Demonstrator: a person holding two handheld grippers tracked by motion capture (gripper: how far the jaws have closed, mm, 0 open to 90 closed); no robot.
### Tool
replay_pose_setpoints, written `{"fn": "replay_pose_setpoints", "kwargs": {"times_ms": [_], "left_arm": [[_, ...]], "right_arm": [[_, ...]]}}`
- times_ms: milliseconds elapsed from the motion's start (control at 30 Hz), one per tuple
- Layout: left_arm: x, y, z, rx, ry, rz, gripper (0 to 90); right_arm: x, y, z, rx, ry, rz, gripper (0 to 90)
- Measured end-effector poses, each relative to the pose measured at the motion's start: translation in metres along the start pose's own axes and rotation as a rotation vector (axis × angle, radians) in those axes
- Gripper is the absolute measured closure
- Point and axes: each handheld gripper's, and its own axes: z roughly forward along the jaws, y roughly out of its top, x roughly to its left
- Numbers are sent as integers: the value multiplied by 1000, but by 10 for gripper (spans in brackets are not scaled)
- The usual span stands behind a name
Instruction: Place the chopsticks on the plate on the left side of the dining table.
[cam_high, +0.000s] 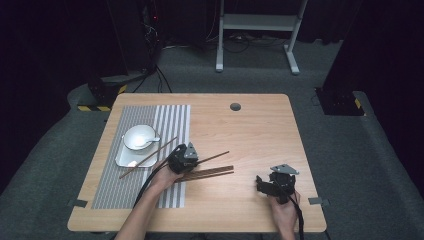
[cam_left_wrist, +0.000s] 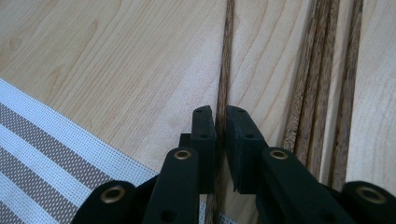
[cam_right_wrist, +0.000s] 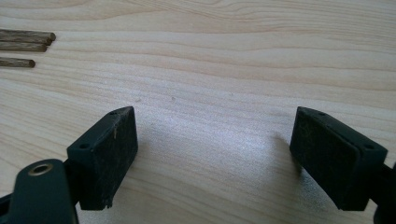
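My wood table sits on grey carpet. Dark room behind w/ a white metal stand. Cables & black boxes on the floor.

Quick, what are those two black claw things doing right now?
Left gripper: shut on a thin dark wooden chopstick.
Right gripper: open, nothing between its jaws, above the light wooden table.

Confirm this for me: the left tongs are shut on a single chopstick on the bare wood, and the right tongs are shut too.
Not quite. The left tongs do grip one chopstick, but the right tongs stand wide open over the bare table, holding nothing, as the right gripper view shows.
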Motion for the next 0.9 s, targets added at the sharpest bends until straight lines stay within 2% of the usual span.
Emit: {"fn": "replay_pose_setpoints", "kwargs": {"times_ms": [400,600,733,900], "left_arm": [[0,0,0,-5,8,38,841],[-4,1,0,5,42,104,845],[-6,1,0,13,54,122,847],[-6,2,-4,-7,67,119,847]], "right_arm": [[0,0,0,0,0,0,147],[0,0,0,0,0,-1,147],[0,0,0,0,0,0,147],[0,0,0,0,0,0,147]]}}
